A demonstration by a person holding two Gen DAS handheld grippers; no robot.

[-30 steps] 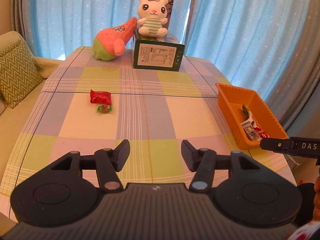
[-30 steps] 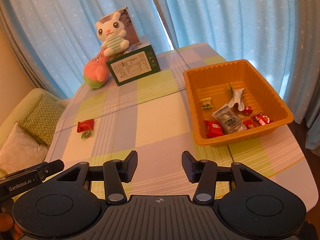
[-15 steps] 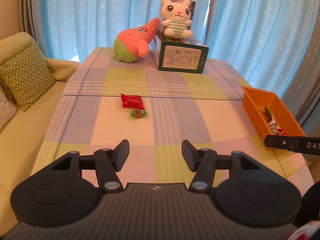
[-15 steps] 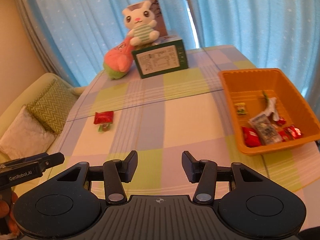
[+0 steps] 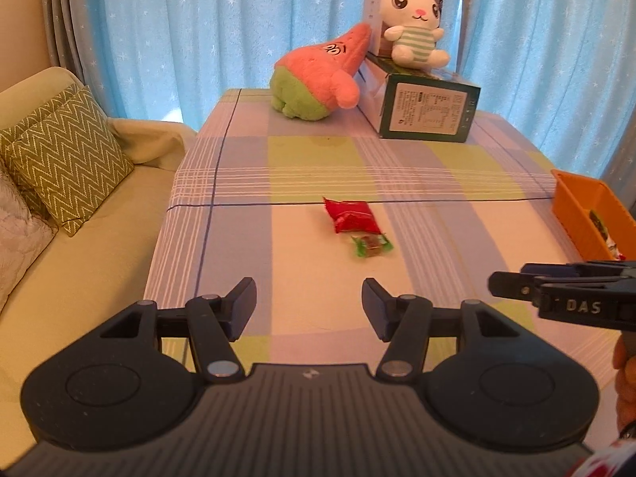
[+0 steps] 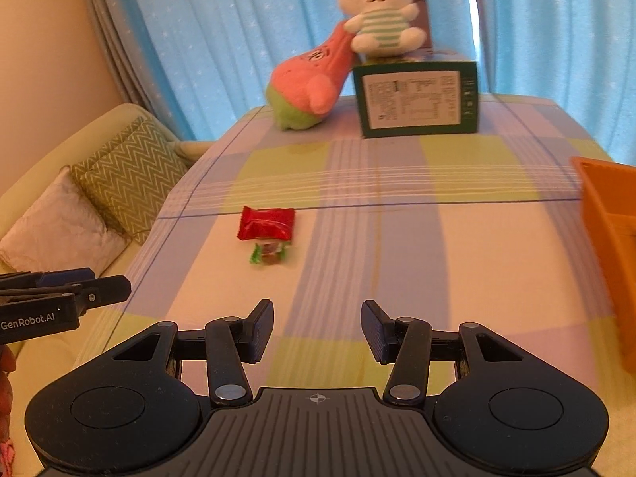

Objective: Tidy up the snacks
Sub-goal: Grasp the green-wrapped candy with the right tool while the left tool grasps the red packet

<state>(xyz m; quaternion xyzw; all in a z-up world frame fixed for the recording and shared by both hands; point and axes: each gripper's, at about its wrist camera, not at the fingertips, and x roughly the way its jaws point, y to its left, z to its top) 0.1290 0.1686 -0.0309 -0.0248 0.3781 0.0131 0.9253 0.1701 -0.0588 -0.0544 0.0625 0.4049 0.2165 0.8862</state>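
Observation:
A red snack packet (image 5: 351, 216) (image 6: 267, 223) lies on the checked tablecloth, with a small green-wrapped candy (image 5: 371, 245) (image 6: 268, 253) touching its near edge. My left gripper (image 5: 309, 303) is open and empty, short of both and a little to their left. My right gripper (image 6: 317, 328) is also open and empty, nearer the table's front and to the right of the two snacks. The orange tray (image 5: 576, 204) (image 6: 608, 218) sits at the table's right edge, with some wrapped snacks just visible inside in the left wrist view.
At the back stand a green box (image 5: 427, 113), a white plush rabbit (image 5: 413, 26) on it and a pink plush (image 5: 318, 75) leaning against it. A sofa with zigzag cushions (image 5: 67, 155) runs along the table's left side. Blue curtains hang behind.
Both grippers swung left across the table, away from the orange tray and toward the red packet and candy. The tray slid to the right edge of both views. Jaws stayed open.

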